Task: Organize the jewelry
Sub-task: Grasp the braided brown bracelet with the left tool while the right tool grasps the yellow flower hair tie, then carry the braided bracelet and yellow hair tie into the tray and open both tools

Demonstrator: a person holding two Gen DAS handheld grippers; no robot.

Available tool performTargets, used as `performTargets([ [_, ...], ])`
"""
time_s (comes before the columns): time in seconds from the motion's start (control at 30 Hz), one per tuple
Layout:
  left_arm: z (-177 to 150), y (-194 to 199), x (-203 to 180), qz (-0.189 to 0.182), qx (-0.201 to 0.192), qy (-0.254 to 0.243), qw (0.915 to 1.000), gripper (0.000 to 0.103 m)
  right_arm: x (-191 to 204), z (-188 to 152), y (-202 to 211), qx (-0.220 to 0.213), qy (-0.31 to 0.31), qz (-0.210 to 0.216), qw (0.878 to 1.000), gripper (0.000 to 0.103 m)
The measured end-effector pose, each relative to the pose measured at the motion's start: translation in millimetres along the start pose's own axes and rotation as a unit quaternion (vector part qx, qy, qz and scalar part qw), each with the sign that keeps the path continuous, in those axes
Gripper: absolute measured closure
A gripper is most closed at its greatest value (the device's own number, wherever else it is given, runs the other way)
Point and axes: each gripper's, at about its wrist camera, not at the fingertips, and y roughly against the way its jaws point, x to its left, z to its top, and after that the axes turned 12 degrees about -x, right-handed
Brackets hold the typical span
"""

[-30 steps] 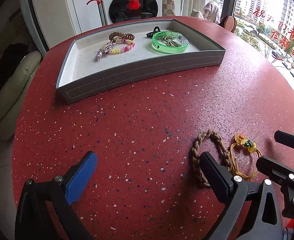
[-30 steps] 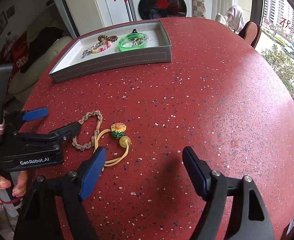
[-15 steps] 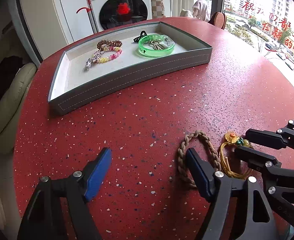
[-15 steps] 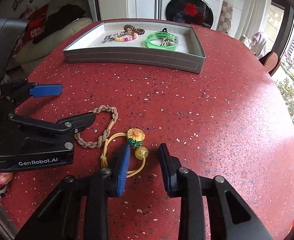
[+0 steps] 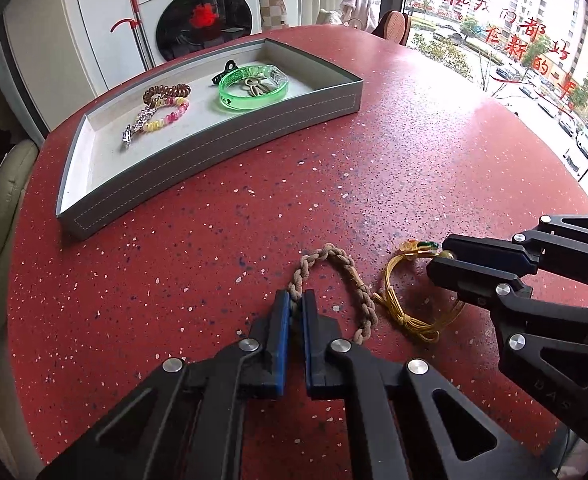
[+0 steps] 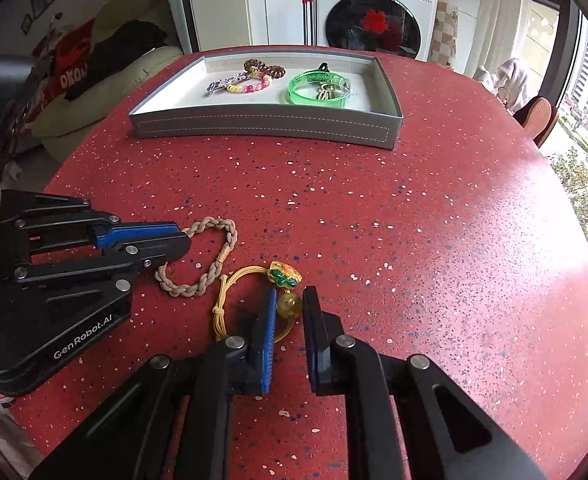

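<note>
A beige braided bracelet (image 5: 345, 272) lies on the red table, with a yellow cord bracelet (image 5: 409, 316) bearing a flower charm and a bead just right of it. My left gripper (image 5: 297, 300) is shut on the braided bracelet's near left side; it also shows in the right wrist view (image 6: 182, 236). My right gripper (image 6: 290, 304) is closed around the yellow bead (image 6: 288, 306) of the cord bracelet (image 6: 230, 300); it also shows in the left wrist view (image 5: 439, 258). A grey tray (image 5: 214, 172) at the back holds several pieces.
In the tray lie a green bangle (image 5: 252, 86), a pink and yellow bead bracelet (image 5: 162, 118), a brown coil tie (image 5: 166, 92) and a black clip (image 5: 224, 70). The table edge curves off at right. A washing machine (image 6: 377, 12) stands behind.
Both grippers moved forward and down to the bracelets and closed: the left onto the braided bracelet, the right onto the yellow bead. The bracelets have shifted little.
</note>
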Motion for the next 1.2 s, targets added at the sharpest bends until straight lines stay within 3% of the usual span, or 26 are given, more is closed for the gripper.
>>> performTargets([
  [0.43,3,23,24,-0.023,-0.031,0.062,0.9974,0.079,-16,7,15,-0.019,-0.045,0.0,0.999,0.089],
  [1.2,31,53,57,-0.014,-0.088,0.096,0.9914,0.079,-25,45,26,-0.047,-0.073,0.007,0.996,0.089],
])
